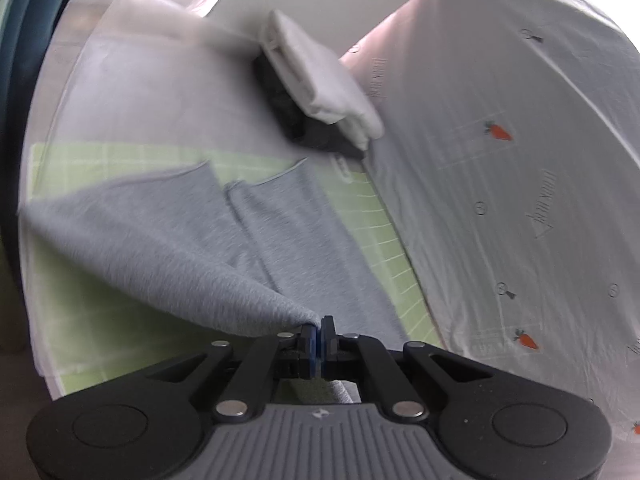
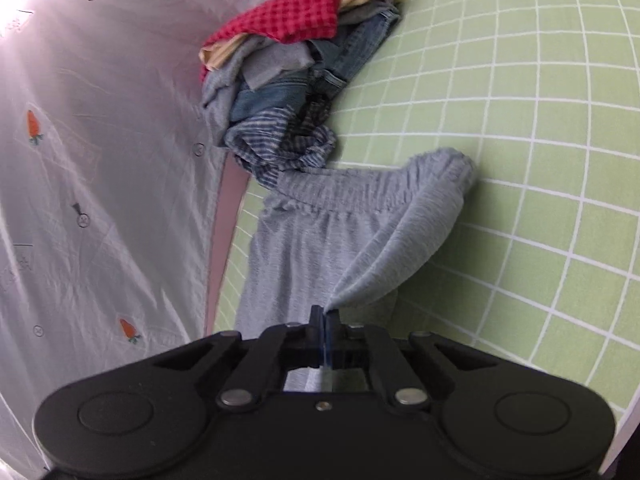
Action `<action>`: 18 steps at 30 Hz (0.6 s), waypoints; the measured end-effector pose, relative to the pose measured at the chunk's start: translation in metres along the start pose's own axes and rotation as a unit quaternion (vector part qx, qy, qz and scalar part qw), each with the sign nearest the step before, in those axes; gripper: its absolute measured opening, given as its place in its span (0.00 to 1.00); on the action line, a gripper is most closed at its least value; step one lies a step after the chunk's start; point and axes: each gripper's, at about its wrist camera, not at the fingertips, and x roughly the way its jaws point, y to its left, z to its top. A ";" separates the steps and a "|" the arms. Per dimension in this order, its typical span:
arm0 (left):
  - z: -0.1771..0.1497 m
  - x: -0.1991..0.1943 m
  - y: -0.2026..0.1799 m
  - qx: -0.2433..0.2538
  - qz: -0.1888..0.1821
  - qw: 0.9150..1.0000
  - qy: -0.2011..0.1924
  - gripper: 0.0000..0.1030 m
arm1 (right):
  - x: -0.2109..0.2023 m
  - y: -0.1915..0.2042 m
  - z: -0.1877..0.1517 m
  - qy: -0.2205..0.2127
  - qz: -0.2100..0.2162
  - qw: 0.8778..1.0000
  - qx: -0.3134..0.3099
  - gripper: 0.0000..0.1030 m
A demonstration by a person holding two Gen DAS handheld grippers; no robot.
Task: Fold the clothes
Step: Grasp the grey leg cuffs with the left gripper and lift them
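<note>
While pinched: two tongs [image 1: 319,326] [image 2: 325,316], one trousers [image 1: 168,240] [image 2: 320,248].

Grey shorts [image 2: 320,240] on green white-gridded sheet [image 2: 520,120] (red waffle-checked cloth [image 2: 288,16] nearby).

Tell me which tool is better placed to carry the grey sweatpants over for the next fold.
Probably the left tool: it pinches the leg end of the grey sweatpants, already lifted. The right tool grips near the waistband, suited to anchoring.
</note>
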 end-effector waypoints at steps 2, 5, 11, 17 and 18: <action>0.004 0.002 -0.008 0.017 0.001 1.000 -0.002 0.01 | -0.009 0.015 0.001 -0.016 0.017 1.000 -0.010 0.01; 0.002 0.020 -0.003 0.011 0.041 0.999 0.004 0.01 | -0.014 0.034 0.002 -0.035 0.021 0.998 -0.043 0.01; 0.010 0.049 -0.025 0.011 0.056 0.998 -0.015 0.01 | 0.012 0.039 -0.009 -0.037 -0.016 0.998 -0.051 0.01; 0.048 0.142 -0.103 0.118 0.024 0.992 -0.029 0.01 | 0.065 0.100 0.006 -0.048 -0.013 0.992 -0.114 0.01; 0.057 0.174 -0.121 0.133 0.014 0.991 -0.024 0.01 | 0.083 0.114 0.010 -0.048 -0.020 0.990 -0.130 0.01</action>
